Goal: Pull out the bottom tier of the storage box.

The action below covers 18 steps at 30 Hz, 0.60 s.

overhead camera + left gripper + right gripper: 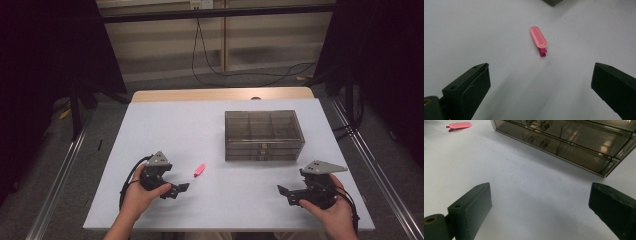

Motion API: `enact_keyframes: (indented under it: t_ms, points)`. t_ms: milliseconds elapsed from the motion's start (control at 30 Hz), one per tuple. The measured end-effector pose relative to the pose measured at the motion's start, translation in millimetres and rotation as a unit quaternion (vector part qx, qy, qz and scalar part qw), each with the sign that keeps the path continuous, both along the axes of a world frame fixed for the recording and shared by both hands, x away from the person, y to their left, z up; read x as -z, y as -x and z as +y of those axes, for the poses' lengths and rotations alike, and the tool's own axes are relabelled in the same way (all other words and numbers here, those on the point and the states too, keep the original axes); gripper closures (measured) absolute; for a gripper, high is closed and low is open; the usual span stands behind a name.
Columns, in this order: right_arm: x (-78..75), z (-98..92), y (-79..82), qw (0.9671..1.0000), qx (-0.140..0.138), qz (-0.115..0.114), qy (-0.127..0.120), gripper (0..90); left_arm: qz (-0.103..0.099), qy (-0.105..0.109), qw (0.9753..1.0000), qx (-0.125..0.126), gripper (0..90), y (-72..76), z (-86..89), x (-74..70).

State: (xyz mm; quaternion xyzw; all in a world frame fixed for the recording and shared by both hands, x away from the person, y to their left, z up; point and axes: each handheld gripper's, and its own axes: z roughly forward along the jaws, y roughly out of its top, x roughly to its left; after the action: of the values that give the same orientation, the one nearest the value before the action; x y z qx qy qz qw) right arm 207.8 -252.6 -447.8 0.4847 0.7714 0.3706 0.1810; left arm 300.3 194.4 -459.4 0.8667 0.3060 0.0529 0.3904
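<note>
Drawer box (263,135): sitting right of centre, smoky clear plastic.
Table (165,125): lying white across the middle.
Cable (210,70): hanging at top centre.

- The left hand (137,195), at the near left, holds the left gripper (181,189); its jaws point right and stand wide apart, empty.
- The right hand (332,210), at the near right, holds the right gripper (285,194); its jaws point left, also wide apart and empty.

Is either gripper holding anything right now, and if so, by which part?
Nothing is held. The left gripper and right gripper are open, and the pink clip lies on the table.
</note>
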Motion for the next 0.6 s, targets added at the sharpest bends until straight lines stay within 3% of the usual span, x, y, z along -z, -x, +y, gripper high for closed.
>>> enact_keyframes:
  t_ms: [400,600]
  points:
    - [5.2,6.8,-0.7,0.9999,0.013,0.006,0.006,5.6,-0.001,0.004,1.0000,-0.001,2.5,0.1,2.1,0.3]
    - [10.9,21.6,-6.1,0.9996,0.019,0.007,0.017,5.6,0.000,0.003,1.0000,-0.006,2.5,0.4,6.2,-0.1]
